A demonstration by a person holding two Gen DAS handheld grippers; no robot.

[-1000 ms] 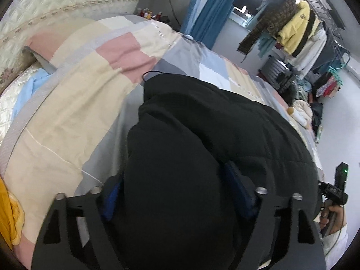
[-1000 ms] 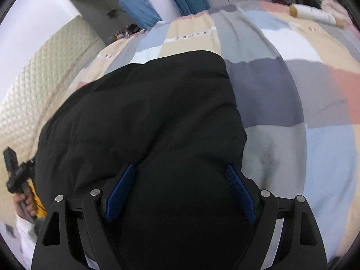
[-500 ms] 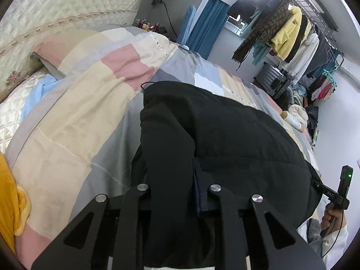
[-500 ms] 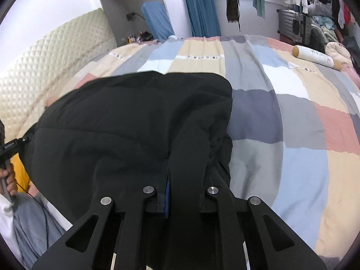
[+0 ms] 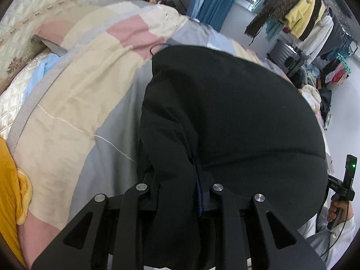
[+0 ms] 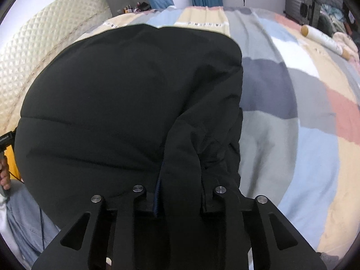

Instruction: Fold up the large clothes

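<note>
Both claws, spread wide around the coat a second ago, have drawn together and now pinch folds of it. The coat (image 5: 236, 117) is black and padded and lies on the patchwork quilt (image 5: 74, 103), filling the middle of both views.

In the left wrist view, an orange cloth (image 5: 9, 186) sits at the quilt's left edge, cut off by the frame. The left gripper (image 5: 180, 193) is pressed together on a fold at the coat's near left edge; only a sliver of blue pad shows, and the fingertips are buried in fabric. A thin black cord loops out from the coat's far corner onto the quilt. Right of the coat, the other hand (image 5: 337, 209) grips a handle with a green light, partly cut off. Behind the quilt to the right hangs a rack of clothes (image 5: 301, 15).

In the right wrist view, the right gripper (image 6: 180, 195) is likewise clamped on a bunched fold at the coat's near right edge, its pads mostly hidden. A white roll (image 6: 324, 39) lies at the quilt's far right edge.
</note>
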